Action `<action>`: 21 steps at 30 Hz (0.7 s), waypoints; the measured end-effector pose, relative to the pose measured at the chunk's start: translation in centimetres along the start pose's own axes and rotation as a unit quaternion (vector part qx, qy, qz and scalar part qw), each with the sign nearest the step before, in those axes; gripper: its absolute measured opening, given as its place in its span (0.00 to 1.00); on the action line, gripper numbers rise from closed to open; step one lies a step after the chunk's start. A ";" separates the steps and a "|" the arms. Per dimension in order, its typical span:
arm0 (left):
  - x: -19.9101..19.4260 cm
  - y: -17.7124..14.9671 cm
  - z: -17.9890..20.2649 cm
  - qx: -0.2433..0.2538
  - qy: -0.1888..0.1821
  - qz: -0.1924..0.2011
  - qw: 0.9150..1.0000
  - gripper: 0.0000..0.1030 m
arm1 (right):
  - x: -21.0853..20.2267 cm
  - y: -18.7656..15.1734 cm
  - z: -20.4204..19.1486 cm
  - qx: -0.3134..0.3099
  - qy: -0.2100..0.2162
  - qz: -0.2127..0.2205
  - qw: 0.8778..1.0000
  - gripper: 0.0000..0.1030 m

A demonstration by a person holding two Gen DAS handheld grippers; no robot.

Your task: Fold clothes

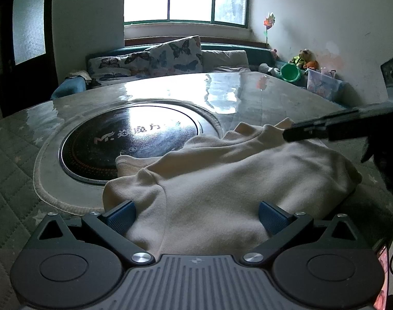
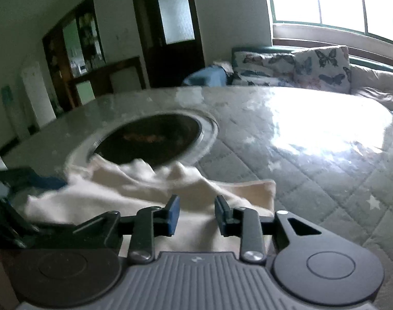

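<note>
A cream garment [image 1: 222,175] lies bunched on the table, partly folded over itself, with one edge over the round black hob [image 1: 129,139]. My left gripper [image 1: 196,217] is open wide at the garment's near edge, with cloth lying between its blue pads [image 1: 120,217] and not pinched. Dark fingers of the right gripper [image 1: 307,129] reach in from the right over the garment's far part. In the right wrist view my right gripper [image 2: 196,214] stands open by a narrow gap just above the cream garment [image 2: 134,188], with nothing pressed between the pads. This view is blurred.
The table [image 1: 248,93] has a quilted star-print cover under a glossy sheet. Behind it stands a sofa with butterfly cushions [image 1: 170,56], with toys and a green bucket [image 1: 290,73] at the right. The right half of the table [image 2: 325,142] is bare of objects.
</note>
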State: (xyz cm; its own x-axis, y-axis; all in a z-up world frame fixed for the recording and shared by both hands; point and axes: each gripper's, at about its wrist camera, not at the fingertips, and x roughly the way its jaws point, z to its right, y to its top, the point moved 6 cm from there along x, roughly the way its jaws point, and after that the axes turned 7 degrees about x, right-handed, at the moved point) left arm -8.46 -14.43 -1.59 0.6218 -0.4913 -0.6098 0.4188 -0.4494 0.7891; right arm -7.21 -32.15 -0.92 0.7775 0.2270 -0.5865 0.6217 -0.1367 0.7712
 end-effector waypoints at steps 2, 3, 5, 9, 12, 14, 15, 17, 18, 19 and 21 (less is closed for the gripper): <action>-0.2 0.2 0.0 -0.001 -0.002 0.000 1.000 1.00 | 0.2 -0.4 0.4 0.002 -0.004 -0.002 1.000 0.29; -0.4 0.4 -0.1 -0.003 -0.004 0.002 1.000 1.00 | 0.0 -0.5 0.5 0.005 -0.001 0.004 1.000 0.29; -0.7 0.8 -0.2 -0.004 -0.005 0.006 1.000 1.00 | -0.7 -0.3 0.1 0.004 0.004 0.015 1.000 0.29; -0.8 1.5 -0.7 -0.005 -0.001 0.016 1.000 1.00 | -1.7 -0.7 -1.2 -0.030 0.015 0.029 0.999 0.41; -0.6 1.8 -1.2 -0.014 0.005 0.019 1.000 1.00 | -2.1 -1.6 -2.0 -0.058 0.016 0.030 0.998 0.41; -0.3 1.5 -1.4 -0.018 0.007 0.015 1.000 1.00 | -2.3 -2.4 -1.9 -0.066 0.012 0.027 0.997 0.41; -0.2 1.3 -1.5 -0.017 0.008 0.012 1.000 1.00 | -2.4 -2.7 -1.8 -0.067 0.009 0.026 0.997 0.42; 0.1 0.7 -1.6 -0.015 0.013 0.005 1.000 1.00 | -2.6 -3.2 -1.4 -0.069 0.005 0.024 0.997 0.47; 0.3 0.5 -1.6 -0.015 0.014 0.001 1.000 1.00 | -2.6 -3.3 -1.2 -0.068 0.000 0.023 0.997 0.49; 0.5 0.2 -1.7 -0.017 0.014 -0.002 1.000 1.00 | -2.7 -3.3 -1.0 -0.065 -0.003 0.022 0.998 0.49; 0.4 0.0 -1.8 -0.020 0.013 -0.002 1.000 1.00 | -3.3 -3.2 -0.7 -0.058 -0.003 0.030 0.998 0.49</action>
State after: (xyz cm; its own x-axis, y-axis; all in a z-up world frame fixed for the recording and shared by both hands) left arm -7.02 -13.35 -1.72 0.6373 -0.4692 -0.6113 0.4467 -0.4215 0.7892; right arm -11.84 -31.80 -1.30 0.8134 0.2158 -0.5402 0.5597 -0.0377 0.8278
